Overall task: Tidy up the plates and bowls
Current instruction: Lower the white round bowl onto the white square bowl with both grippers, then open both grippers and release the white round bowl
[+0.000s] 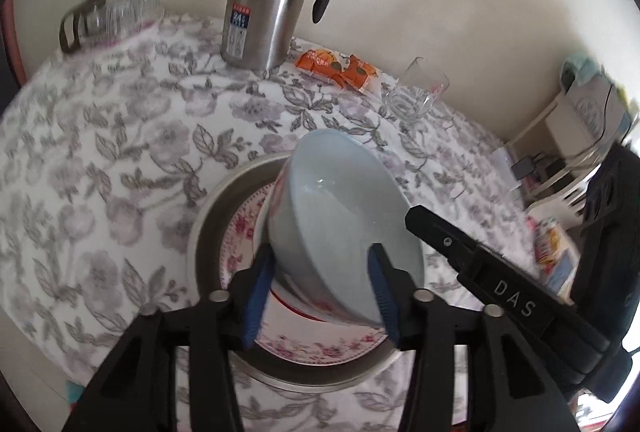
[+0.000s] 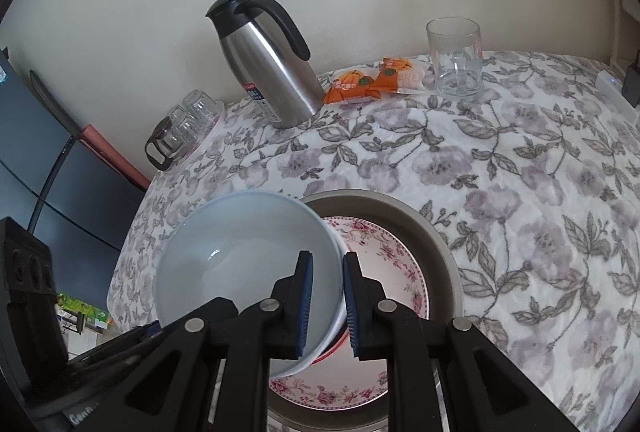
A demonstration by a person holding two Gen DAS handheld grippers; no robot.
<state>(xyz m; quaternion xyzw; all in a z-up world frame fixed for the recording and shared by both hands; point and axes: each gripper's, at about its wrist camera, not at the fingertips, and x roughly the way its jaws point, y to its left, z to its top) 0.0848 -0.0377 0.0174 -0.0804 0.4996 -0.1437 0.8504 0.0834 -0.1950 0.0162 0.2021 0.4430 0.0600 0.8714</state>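
The right gripper (image 2: pixel 325 296) is clamped on the rim of the tilted white bowl (image 2: pixel 248 264); the left gripper (image 1: pixel 320 288) stands apart, straddling the bowl. Risk — a one-sided rim pinch may let the bowl pivot or slip onto the floral plate (image 2: pixel 384 264) in the metal pan (image 2: pixel 440 252) below, chipping both.

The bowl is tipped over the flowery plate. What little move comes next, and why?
Probably lower the bowl gently and level it onto the floral plate. It hangs tilted right above that plate, which sits in the metal pan, and the right gripper is pinching its rim.
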